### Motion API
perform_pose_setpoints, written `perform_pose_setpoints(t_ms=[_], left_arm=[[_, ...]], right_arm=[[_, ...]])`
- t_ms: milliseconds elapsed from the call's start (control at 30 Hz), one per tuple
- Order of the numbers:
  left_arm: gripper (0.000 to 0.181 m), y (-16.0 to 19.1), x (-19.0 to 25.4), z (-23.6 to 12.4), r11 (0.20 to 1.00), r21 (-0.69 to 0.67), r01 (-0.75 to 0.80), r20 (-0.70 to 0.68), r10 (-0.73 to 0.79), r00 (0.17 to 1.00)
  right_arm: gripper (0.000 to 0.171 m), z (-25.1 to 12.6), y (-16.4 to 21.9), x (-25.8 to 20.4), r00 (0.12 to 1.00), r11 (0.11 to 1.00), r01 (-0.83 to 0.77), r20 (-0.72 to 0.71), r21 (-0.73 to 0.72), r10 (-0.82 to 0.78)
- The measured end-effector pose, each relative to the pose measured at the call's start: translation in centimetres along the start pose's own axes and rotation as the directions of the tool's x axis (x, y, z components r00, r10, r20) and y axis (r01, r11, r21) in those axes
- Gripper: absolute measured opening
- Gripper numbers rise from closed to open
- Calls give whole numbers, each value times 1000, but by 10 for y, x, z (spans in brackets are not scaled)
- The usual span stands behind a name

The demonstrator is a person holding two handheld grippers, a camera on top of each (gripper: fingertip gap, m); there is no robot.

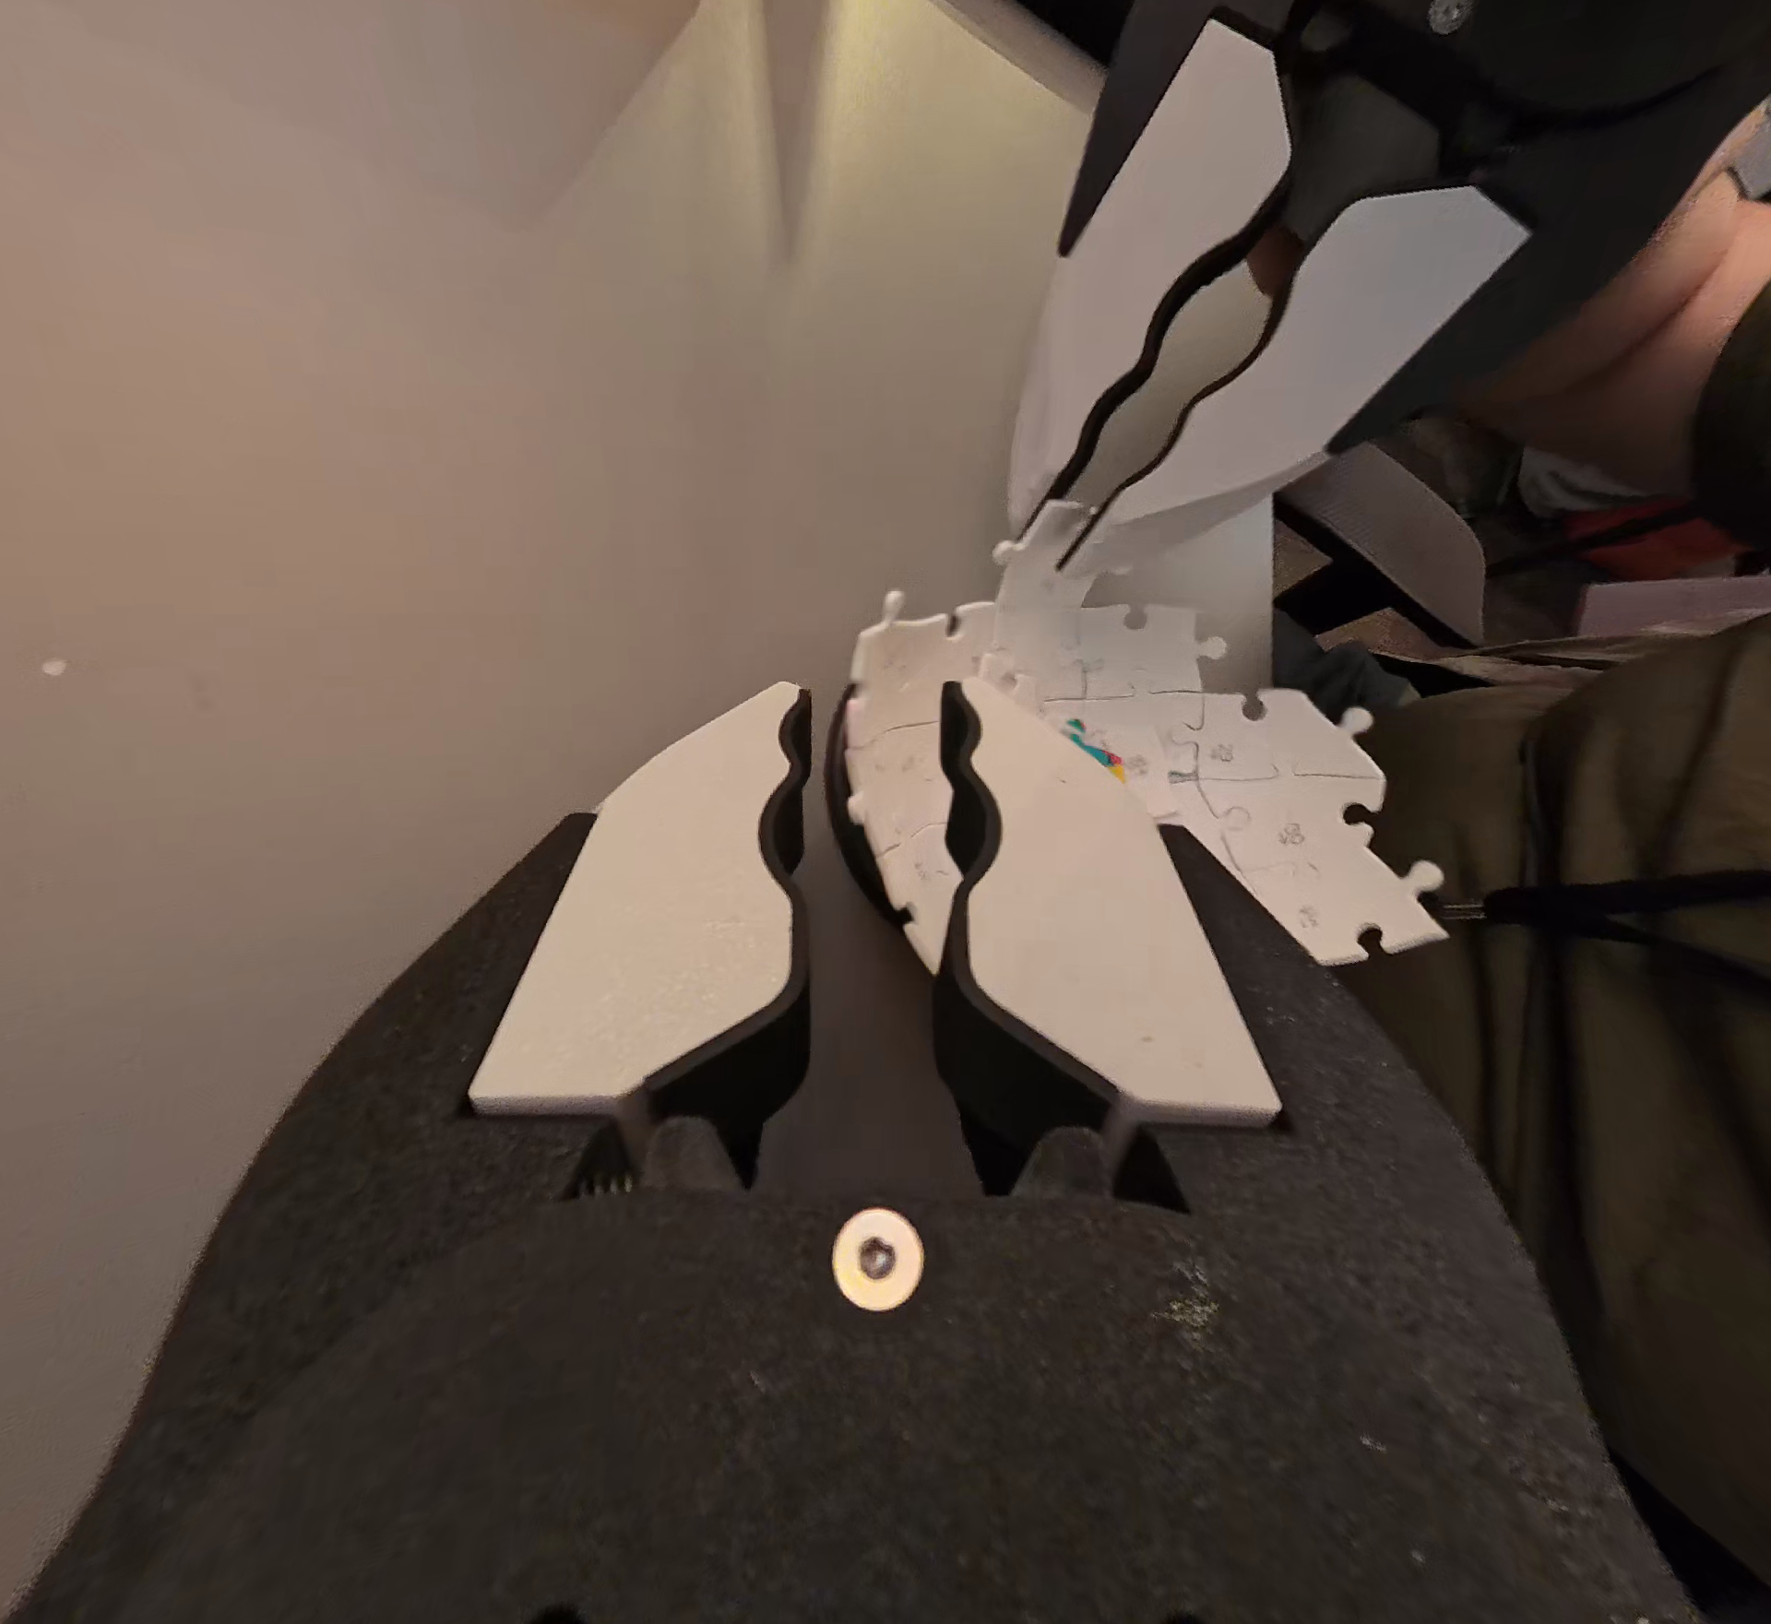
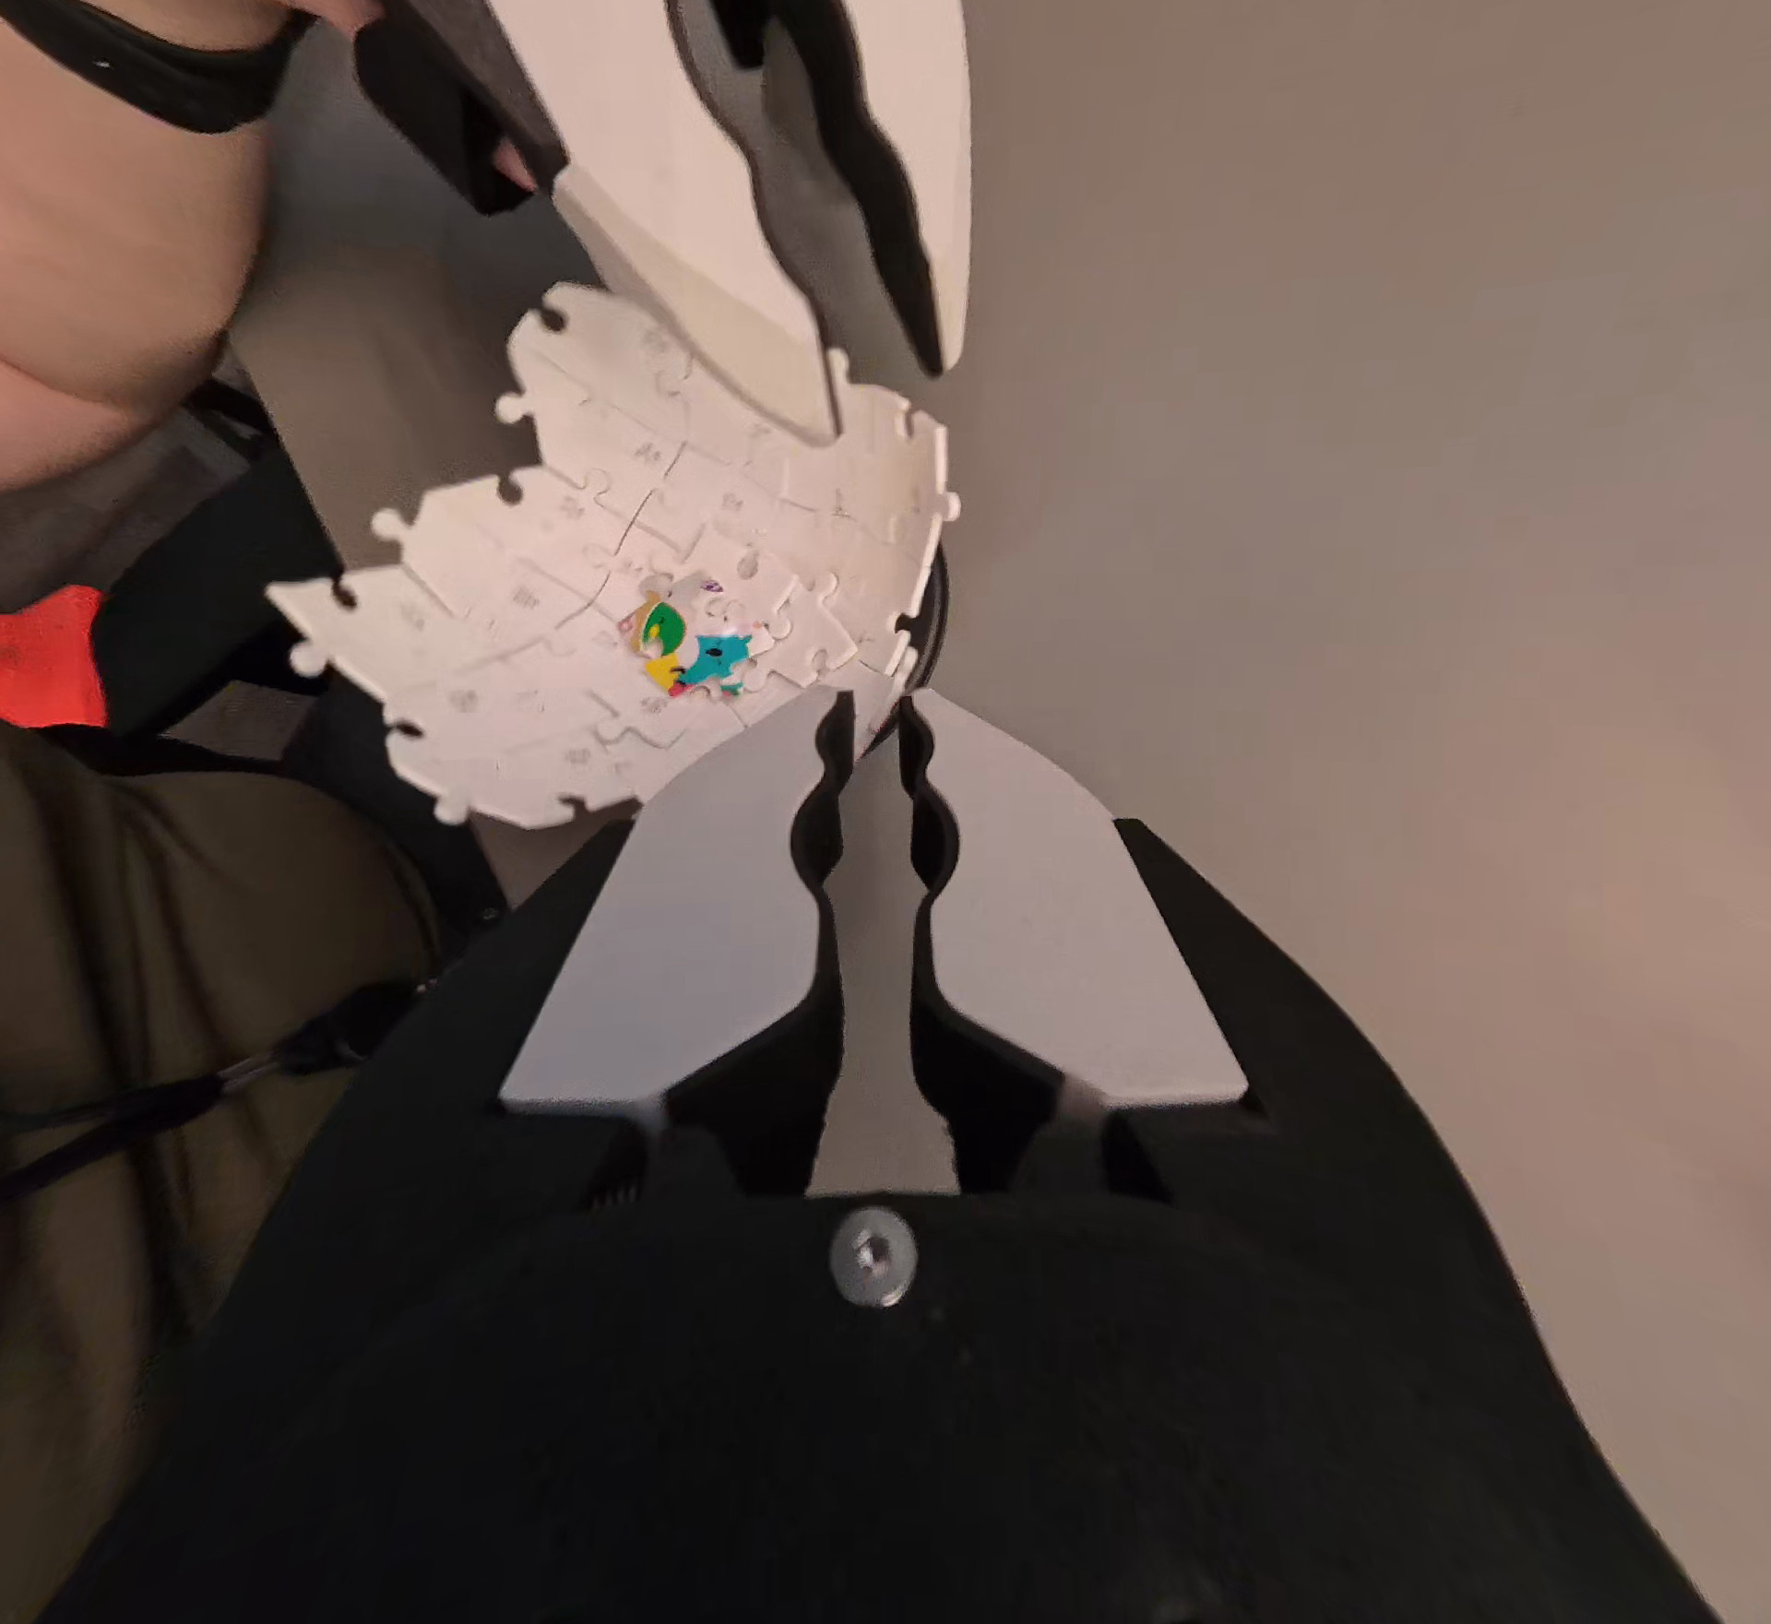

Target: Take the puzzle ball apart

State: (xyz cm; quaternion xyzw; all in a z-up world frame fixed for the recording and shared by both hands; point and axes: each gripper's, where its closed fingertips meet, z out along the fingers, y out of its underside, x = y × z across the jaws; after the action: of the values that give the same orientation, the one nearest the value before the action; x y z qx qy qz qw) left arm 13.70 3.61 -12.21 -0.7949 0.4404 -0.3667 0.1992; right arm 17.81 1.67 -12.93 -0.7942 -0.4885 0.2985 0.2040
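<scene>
The puzzle ball is reduced to an open, bowl-shaped shell of interlocked white pieces, its hollow inner face turned toward the cameras and its rim ragged with tabs and notches. It sits over a pale tabletop near the table's edge, between the two grippers. A loose, brightly coloured piece in green, teal and yellow lies inside the shell near its bottom. The left gripper has its fingers at a narrow gap, set astride the shell's rim: in the right wrist view one finger lies inside the bowl and the other outside it. Whether the fingers actually clamp the rim cannot be told, as contact is hidden. The right gripper has its fingertips brought nearly together; in the left wrist view they pinch a single white piece at the top of the shell's far edge, the piece standing tilted above its neighbours. A dark curved band shows along the outer side of the shell. A person's olive-green clothing is to one side of the table.
</scene>
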Motion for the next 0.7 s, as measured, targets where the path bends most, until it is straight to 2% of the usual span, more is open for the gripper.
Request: perform_pose_setpoints(t_ms=[133, 200, 267, 333, 367, 400, 500, 700], left_arm=[[28, 7, 1, 0, 998, -34, 56, -31, -57, 998], [26, 11, -3, 1, 996, -49, 76, -22, -77, 997], [15, 16, -4, 2, 994, -73, 84, -28, -86, 996], [8, 20, -4, 5, 992, -95, 85, -31, -89, 996], [6, 21, -4, 6, 991, -103, 83, -28, -87, 996], [6, 22, -4, 7, 991, -109, 80, -25, -84, 996], [6, 23, -3, 8, 990, -118, 71, -25, -74, 997], [6, 22, -3, 10, 991, -117, 71, -29, -75, 997]], right_arm=[[4, 7, -22, 18, 991, 993, 119, -68, -3, -119], [4, 11, -29, 21, 985, 987, 163, -53, -4, -163], [4, 13, -30, 21, 986, 986, 165, -13, -6, -165], [13, 14, -27, 24, 993, 992, 120, 12, -25, -120], [12, 15, -24, 23, 994, 994, 104, 37, -38, -102], [5, 16, -22, 19, 992, 994, 101, 79, -40, -97], [4, 16, -20, 18, 988, 993, 115, 107, -40, -110], [3, 14, -20, 15, 923, 927, 373, 83, 34, -375]])
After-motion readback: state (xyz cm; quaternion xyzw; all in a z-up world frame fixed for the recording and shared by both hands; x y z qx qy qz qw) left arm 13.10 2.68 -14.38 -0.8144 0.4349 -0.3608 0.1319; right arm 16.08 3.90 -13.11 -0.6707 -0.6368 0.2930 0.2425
